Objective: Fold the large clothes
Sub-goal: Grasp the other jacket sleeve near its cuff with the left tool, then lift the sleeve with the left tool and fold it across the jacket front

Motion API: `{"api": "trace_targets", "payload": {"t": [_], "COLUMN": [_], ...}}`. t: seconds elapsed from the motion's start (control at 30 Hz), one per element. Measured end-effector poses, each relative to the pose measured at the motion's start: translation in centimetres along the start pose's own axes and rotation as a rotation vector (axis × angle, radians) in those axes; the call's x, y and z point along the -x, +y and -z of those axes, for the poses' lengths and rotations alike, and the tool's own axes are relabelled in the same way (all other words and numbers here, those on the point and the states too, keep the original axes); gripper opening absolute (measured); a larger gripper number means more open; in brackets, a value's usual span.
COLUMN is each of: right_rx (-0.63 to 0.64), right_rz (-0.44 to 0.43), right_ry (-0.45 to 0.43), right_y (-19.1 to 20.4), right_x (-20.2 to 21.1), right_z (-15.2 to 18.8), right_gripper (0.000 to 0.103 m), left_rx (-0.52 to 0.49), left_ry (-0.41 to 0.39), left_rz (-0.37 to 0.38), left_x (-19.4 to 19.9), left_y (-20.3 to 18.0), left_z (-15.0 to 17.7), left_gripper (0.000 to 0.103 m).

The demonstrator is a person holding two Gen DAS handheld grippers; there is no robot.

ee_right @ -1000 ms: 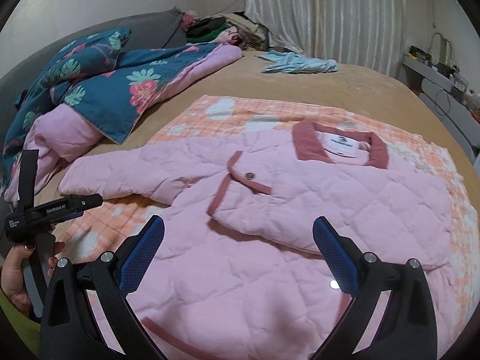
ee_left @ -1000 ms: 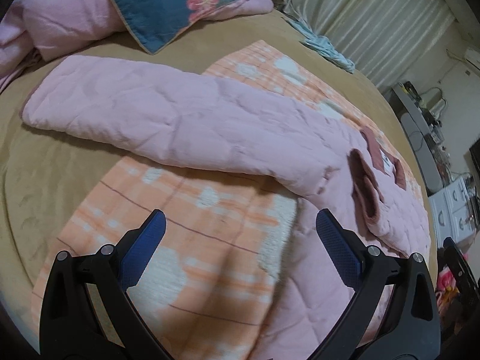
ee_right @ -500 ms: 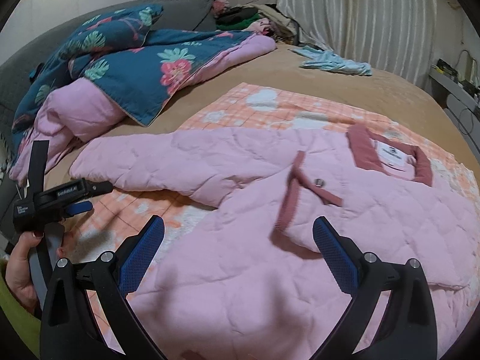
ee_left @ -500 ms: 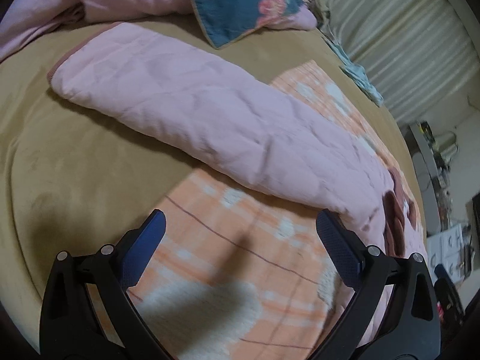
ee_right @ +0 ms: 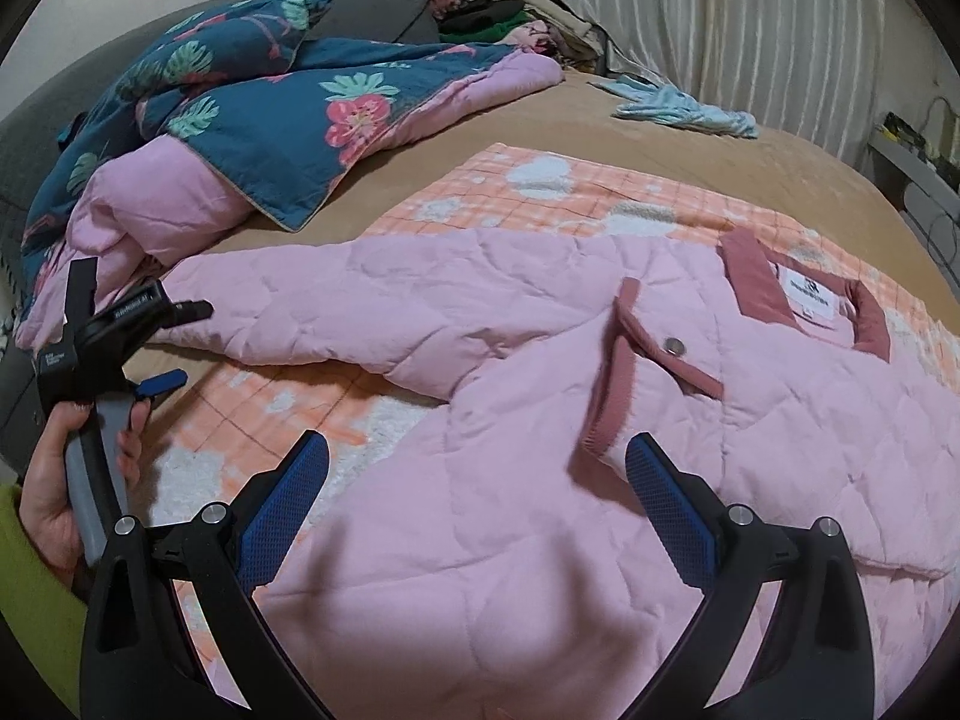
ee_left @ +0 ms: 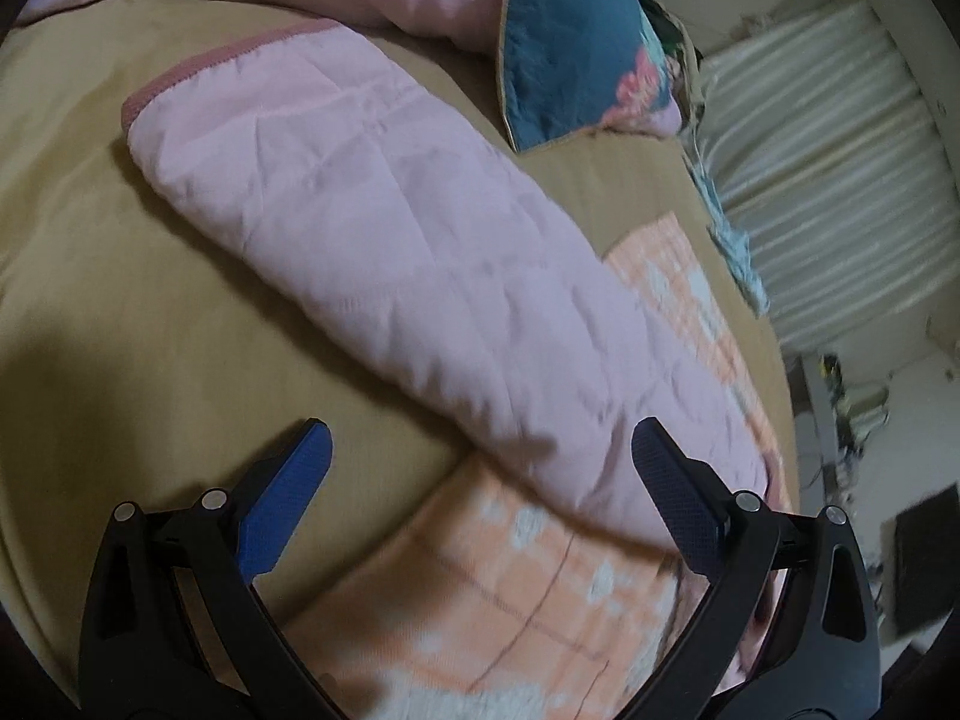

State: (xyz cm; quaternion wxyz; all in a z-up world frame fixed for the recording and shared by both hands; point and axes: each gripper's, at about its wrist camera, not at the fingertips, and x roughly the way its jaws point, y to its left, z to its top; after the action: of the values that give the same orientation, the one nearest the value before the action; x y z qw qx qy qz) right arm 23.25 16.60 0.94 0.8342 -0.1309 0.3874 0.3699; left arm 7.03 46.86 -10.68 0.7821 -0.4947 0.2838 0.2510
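Both jaws stand released, gripping nothing: left gripper (ee_left: 480, 468) over the sleeve (ee_left: 384, 252), right gripper (ee_right: 477, 474) over the jacket's body. The pink quilted jacket (ee_right: 690, 420) lies spread across mid-frame on an orange checked blanket (ee_right: 576, 192) on the bed (ee_right: 540, 120). Floral quilt (ee_right: 288, 114) upper left.

Left tongs (ee_left: 480, 450) wide open, empty, above pink sleeve (ee_left: 384, 240) lying diagonally on bed (ee_left: 90, 300); sleeve's lower end on orange blanket (ee_left: 510, 588).
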Motion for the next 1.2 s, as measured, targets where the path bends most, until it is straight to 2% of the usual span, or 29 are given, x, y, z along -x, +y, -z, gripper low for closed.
{"api": "trace_targets", "payload": {"t": [0.17, 0.33, 0.37, 0.4, 0.43, 0.47, 0.5, 0.57, 0.7, 0.93, 1.2], "right_rx": [-0.041, -0.079, -0.086, -0.098, -0.105, -0.113, -0.117, -0.122, -0.149, -0.188, -0.208], "right_rz": [0.016, 0.039, 0.045, 0.05, 0.053, 0.059, 0.065, 0.076, 0.083, 0.074, 0.085], "right_ry": [-0.008, -0.018, -0.022, -0.027, -0.03, -0.033, -0.036, -0.048, -0.076, -0.136, -0.186], "right_y": [-2.1, -4.2, -4.6, -5.3, -5.7, -6.1, -6.5, -7.2, -8.5, -10.0, -11.8], "right_x": [0.7, 1.8, 2.1, 2.5, 2.9, 3.3, 3.6, 4.6, 6.5, 10.2, 14.1], "right_z": [0.5, 1.1, 1.1, 1.3, 1.4, 1.5, 1.7, 2.0, 2.3, 3.1, 4.3], "right_gripper": [0.099, 0.099, 0.099, 0.099, 0.099, 0.099, 0.099, 0.099, 0.099, 0.099, 0.099], "left_rx": [0.087, 0.129, 0.131, 0.125, 0.121, 0.12, 0.126, 0.121, 0.017, -0.204, -0.377], "left_ry": [-0.042, -0.074, -0.072, -0.069, -0.071, -0.077, -0.095, -0.135, -0.213, -0.304, -0.33], "left_rz": [-0.003, -0.04, -0.052, -0.081, -0.099, -0.105, -0.091, -0.045, -0.001, 0.088, 0.159], "left_x": [-0.7, -1.2, -1.2, -1.2, -1.2, -0.9, -0.2, 1.5, 5.6, 12.5, 15.3], "left_y": [0.9, 1.3, 1.3, 1.1, 0.9, 0.8, 0.7, 0.0, -4.0, -13.7, -23.0], "left_z": [-1.9, -3.5, -3.6, -3.8, -4.0, -4.0, -4.0, -4.2, -4.3, -2.8, 1.3], "left_gripper": [0.094, 0.094, 0.09, 0.082, 0.061, 0.035, 0.022, 0.015, 0.014, 0.014, 0.013]}}
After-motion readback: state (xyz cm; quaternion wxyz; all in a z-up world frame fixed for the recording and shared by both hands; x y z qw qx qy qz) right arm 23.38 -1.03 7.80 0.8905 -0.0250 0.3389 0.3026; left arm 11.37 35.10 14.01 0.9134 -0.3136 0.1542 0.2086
